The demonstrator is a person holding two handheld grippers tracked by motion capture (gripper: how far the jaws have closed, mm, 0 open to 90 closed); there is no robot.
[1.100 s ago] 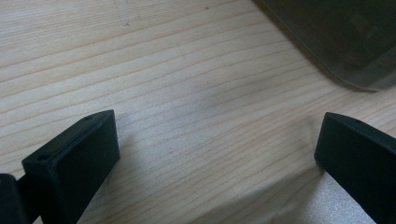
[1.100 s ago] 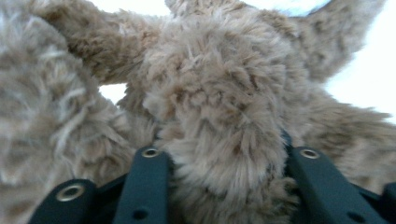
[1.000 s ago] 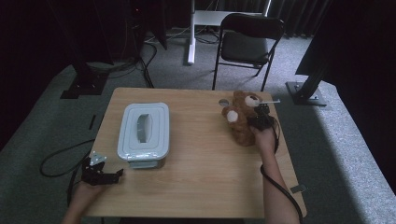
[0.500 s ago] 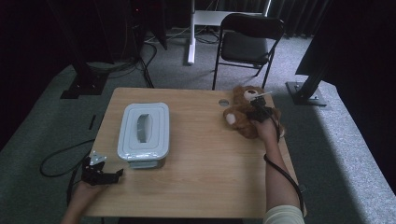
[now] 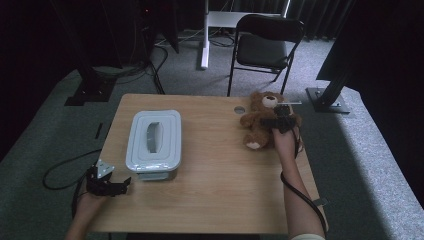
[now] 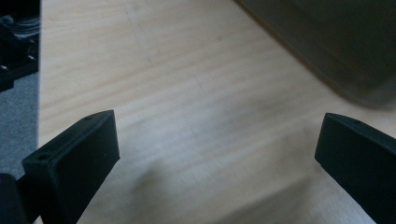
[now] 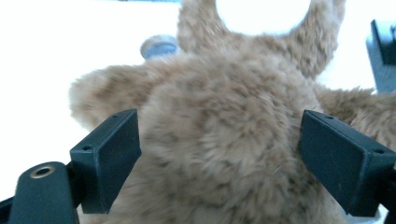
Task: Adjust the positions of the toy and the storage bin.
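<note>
Releasing: right gripper (image 7: 219, 154) jaws just opened wide, brown plush teddy bear (image 5: 261, 120) between them, ungripped.
Idle: left gripper (image 6: 217, 154) wide open over wooden worktop (image 5: 220, 170).

table (image 5: 210, 200): lidded box (image 5: 153, 142) set on left half, teddy bear (image 5: 260, 122) laid at far right edge | left gripper (image 5: 107, 185) placed at near left corner, just before the box | right gripper (image 5: 280, 120) placed over the bear | chair (image 5: 267, 45) stood behind the table
</note>
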